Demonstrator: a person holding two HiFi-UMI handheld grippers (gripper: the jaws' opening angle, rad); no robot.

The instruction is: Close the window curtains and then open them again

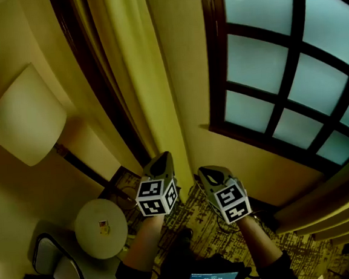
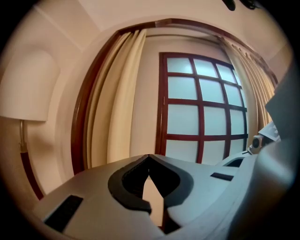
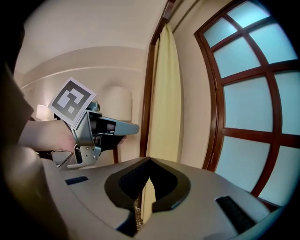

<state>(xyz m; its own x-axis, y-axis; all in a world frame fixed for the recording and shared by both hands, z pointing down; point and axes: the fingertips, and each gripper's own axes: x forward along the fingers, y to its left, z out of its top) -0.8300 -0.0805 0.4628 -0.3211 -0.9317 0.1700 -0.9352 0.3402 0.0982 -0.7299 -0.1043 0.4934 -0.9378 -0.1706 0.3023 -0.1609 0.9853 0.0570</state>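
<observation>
Right now your two tools are raised side by side in the head view, marker cubes facing you. Your left tool [image 1: 160,162] has its jaws closed tip to tip with nothing between them. Your right tool [image 1: 213,175], just beside it, is closed and empty in the same way. Both hang in open air. Below them lies the patterned carpet [image 1: 286,241]. At the left on it stands a small round tabletop [image 1: 87,219] bearing a small object [image 1: 103,227], with a chair [image 1: 58,267] next to it. Further left, a lamp [image 1: 23,115] with a pale shade stands against the wall. Beyond the tools the left curtain [image 1: 135,72] hangs gathered in folds along the dark frame, apart from both tools and well left of the window [image 1: 289,65]. The window's frosted panes are uncovered. The right curtain [image 1: 329,204] is bunched at the window's other side.
</observation>
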